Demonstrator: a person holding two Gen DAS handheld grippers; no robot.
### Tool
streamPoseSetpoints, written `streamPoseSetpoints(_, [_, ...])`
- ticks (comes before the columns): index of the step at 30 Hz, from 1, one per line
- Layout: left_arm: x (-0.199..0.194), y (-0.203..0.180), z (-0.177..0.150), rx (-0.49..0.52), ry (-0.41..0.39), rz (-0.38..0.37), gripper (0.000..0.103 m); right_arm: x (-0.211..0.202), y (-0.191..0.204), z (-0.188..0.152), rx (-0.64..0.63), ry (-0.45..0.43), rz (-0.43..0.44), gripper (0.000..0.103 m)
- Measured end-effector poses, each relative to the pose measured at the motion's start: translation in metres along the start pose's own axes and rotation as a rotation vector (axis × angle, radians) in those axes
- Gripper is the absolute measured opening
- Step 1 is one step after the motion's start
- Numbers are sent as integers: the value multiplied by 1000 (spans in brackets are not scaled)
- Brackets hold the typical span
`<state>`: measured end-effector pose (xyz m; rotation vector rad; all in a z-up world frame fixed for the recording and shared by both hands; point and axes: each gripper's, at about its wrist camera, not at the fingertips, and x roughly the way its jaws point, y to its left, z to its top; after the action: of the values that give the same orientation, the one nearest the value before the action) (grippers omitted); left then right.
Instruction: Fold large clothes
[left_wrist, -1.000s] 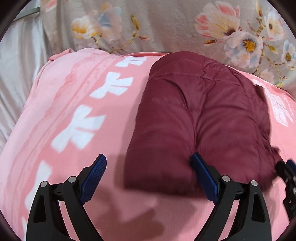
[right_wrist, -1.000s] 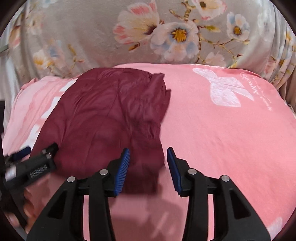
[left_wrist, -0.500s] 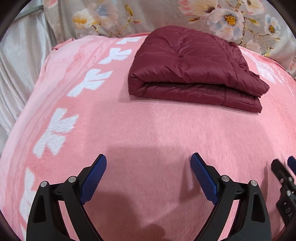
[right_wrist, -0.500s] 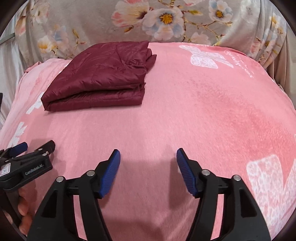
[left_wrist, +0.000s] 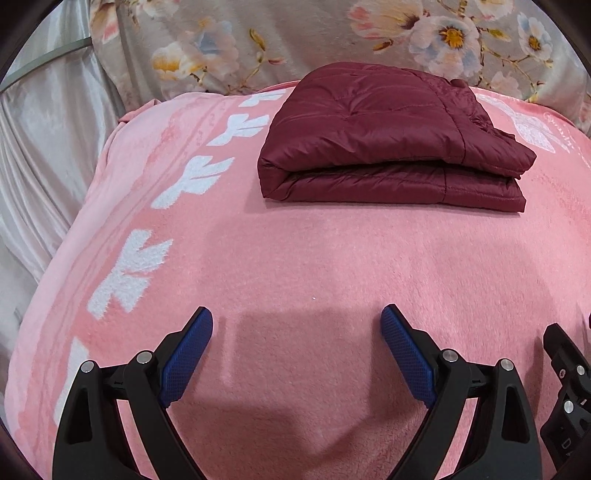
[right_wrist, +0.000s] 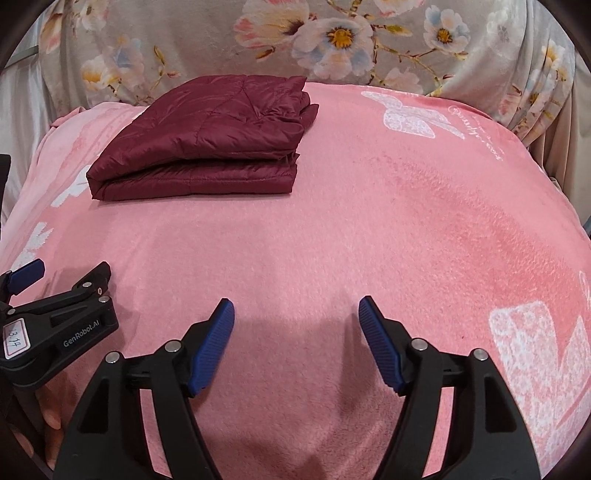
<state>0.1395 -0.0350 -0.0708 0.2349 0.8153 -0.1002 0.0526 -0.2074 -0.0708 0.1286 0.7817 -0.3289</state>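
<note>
A dark red quilted jacket (left_wrist: 388, 136) lies folded in a flat stack on the far part of the pink blanket (left_wrist: 295, 266). It also shows in the right wrist view (right_wrist: 207, 147), far left. My left gripper (left_wrist: 297, 325) is open and empty, over bare blanket well short of the jacket. My right gripper (right_wrist: 296, 314) is open and empty, also over bare blanket near the front. The left gripper's body shows at the left edge of the right wrist view (right_wrist: 55, 321).
A grey floral cloth (right_wrist: 332, 40) hangs behind the bed. A pale silky curtain (left_wrist: 40, 147) falls at the left. The pink blanket has white bow prints (left_wrist: 129, 273) along its left side and at the right (right_wrist: 413, 114).
Both grippers have pulled back from the jacket toward the front of the bed. The right gripper's jaws have opened wider. The jacket stays folded where it lay.
</note>
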Motion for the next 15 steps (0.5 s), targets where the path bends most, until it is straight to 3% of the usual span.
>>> streamPoseSetpoints(15, [0,0,0,4,-7,14,91,2,1,-2,-5,6,-21,67])
